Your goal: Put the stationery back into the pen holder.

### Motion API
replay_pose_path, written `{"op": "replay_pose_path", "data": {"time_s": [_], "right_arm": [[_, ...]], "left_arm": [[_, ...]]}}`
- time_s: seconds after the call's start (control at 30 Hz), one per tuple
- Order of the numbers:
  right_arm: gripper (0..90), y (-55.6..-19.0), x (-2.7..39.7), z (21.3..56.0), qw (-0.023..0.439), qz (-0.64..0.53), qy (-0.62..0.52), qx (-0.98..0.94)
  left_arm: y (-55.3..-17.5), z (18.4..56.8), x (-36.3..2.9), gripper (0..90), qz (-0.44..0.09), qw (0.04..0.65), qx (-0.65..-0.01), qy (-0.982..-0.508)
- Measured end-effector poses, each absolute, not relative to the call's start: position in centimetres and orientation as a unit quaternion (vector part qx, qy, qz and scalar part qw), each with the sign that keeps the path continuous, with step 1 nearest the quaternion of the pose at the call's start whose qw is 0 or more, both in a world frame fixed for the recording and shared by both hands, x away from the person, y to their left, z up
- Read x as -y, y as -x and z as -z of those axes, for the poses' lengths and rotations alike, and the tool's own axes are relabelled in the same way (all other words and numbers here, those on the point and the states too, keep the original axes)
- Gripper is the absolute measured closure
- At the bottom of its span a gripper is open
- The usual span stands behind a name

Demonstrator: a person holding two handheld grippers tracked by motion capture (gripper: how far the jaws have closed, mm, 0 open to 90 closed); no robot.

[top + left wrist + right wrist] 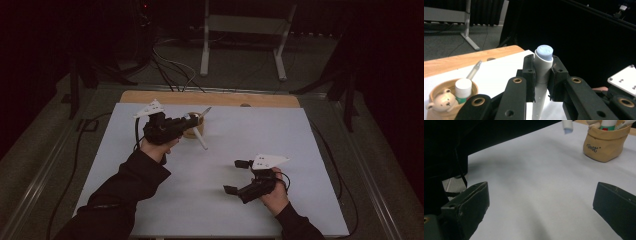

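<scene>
Holding a white pen (541,75) in the left gripper (192,121), fingers (528,75) clamped tight on the barrel just below its pale blue cap, pen tilting down toward 5 o'clock so its lower tip is hanging just over the worktop (300,150). Keeping the pen right beside the tan cup (195,127) at 12 o'clock of the sheet, probably so it can be lifted clear of, or dropped into, the cup without tipping it. Standing in the cup: a capped white tube (463,90), a slim grey pen (474,70) and a small bear figure (442,101) on the rim. Resting the right gripper (238,176) low at 5 o'clock, well apart from the cup, fingers (471,205) spread wide with nothing between them, likely waiting its turn.

Hard to tell: the lower end of the pen, cut off between the fingers in the left gripper view and thin and dim from above; the lettering on the cup, too blurred to read; the room beyond the worktop, mostly black.
</scene>
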State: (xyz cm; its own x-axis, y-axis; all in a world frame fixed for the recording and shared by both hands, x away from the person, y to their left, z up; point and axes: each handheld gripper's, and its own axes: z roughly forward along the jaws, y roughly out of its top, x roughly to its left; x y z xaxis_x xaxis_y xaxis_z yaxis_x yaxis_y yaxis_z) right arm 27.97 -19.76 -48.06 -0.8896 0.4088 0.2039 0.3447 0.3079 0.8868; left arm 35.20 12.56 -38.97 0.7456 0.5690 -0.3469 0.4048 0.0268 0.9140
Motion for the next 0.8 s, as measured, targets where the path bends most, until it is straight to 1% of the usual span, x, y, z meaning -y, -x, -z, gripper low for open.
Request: {"op": "replay_pose_path", "data": {"time_s": [0.43,0.8], "right_arm": [[0.7,-28.0,19.9,48.1,0.022,-0.545,-0.232,-0.806],[0.7,-28.0,19.8,48.2,0.013,-0.544,-0.23,-0.807]], "left_arm": [[-37.3,38.7,-13.2,79.2,-0.097,0.627,-0.364,-0.682],[-39.6,38.4,-14.4,79.2,-0.15,0.624,-0.382,-0.664]]}}
